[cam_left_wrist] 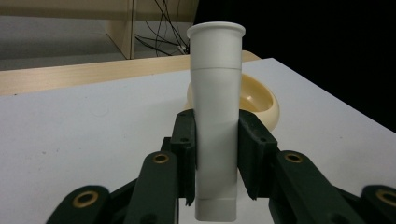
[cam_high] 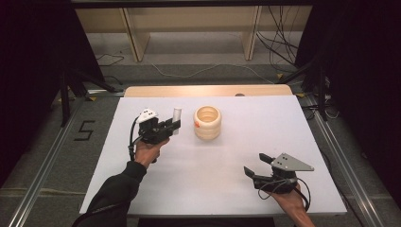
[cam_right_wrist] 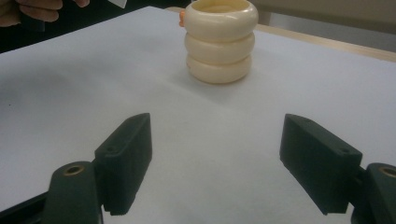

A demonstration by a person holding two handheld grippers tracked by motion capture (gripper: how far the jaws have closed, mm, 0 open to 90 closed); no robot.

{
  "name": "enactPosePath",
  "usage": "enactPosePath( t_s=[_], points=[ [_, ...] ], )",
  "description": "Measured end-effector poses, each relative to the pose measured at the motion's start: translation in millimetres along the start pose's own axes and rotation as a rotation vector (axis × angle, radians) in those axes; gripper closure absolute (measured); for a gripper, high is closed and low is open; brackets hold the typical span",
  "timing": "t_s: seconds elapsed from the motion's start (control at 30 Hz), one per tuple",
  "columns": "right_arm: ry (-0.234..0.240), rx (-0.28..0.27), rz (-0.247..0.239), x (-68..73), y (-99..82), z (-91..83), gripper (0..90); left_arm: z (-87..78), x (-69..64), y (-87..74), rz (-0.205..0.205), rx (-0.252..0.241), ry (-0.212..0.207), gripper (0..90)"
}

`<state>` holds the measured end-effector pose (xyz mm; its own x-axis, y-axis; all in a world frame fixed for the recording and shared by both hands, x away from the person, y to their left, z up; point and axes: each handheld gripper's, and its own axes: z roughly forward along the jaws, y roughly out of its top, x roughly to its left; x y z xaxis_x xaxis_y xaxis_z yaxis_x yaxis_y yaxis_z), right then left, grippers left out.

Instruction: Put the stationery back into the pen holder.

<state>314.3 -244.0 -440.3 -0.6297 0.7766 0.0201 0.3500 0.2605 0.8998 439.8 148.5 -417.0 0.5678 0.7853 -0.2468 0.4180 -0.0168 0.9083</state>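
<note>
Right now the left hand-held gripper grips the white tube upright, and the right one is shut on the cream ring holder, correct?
Not quite. The right hand-held gripper is open, short of the cream ring holder, as the right gripper view shows. The left hand-held gripper does grip the white tube upright.

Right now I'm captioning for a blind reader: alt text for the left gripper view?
Two black jaws clamp an upright white tube above a white table. A cream holder sits just behind it.
</note>
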Motion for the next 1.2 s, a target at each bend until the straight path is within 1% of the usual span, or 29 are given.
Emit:
enactPosePath(
  t_s=[0.1, 0.27, 0.3, 0.5, 0.67, 0.77, 0.83, 0.9, 1.03, 1.17, 1.2],
  points=[
    [0.002, 0.000, 0.000, 0.4, 0.1, 0.2, 25.8, 1.7, -1.3, 2.1, -0.005, -0.021, -0.001, 69.8],
    [0.003, 0.001, 0.001, 0.2, 0.0, 0.0, 25.8, 4.2, -2.7, 6.9, 0.015, -0.043, 0.000, 69.8],
    [0.002, 0.001, 0.001, 0.2, 0.0, 0.1, 25.8, 5.3, -3.3, 7.8, 0.012, -0.048, -0.001, 69.8],
    [0.002, 0.002, 0.003, 0.3, 0.0, 0.1, 25.8, 11.4, -6.5, 11.9, 0.010, -0.057, -0.005, 69.8],
    [0.002, -0.002, 0.006, -0.4, 0.1, -0.5, 25.9, 18.3, -10.2, 18.0, -0.011, -0.074, -0.012, 69.8],
    [0.004, -0.007, 0.004, -0.3, 0.2, -0.7, 25.9, 22.2, -14.2, 21.3, -0.001, -0.080, -0.021, 69.8],
    [0.003, -0.007, 0.004, -0.1, 0.1, -0.5, 25.9, 24.6, -16.7, 24.1, 0.017, -0.080, -0.022, 69.8],
    [0.000, -0.001, 0.004, 0.0, -0.1, -0.4, 25.9, 27.5, -18.4, 26.5, 0.020, -0.080, -0.023, 69.8],
    [0.003, -0.001, 0.005, 0.0, -0.1, -0.3, 25.9, 34.3, -20.4, 27.2, 0.020, -0.078, -0.022, 69.8],
    [0.001, -0.003, 0.005, -0.2, -0.1, -0.7, 25.9, 40.7, -21.3, 27.3, 0.004, -0.090, -0.030, 69.8],
    [0.001, -0.003, 0.003, -0.1, 0.0, -0.7, 25.9, 42.4, -21.6, 27.7, 0.007, -0.091, -0.032, 69.7]
  ],
)
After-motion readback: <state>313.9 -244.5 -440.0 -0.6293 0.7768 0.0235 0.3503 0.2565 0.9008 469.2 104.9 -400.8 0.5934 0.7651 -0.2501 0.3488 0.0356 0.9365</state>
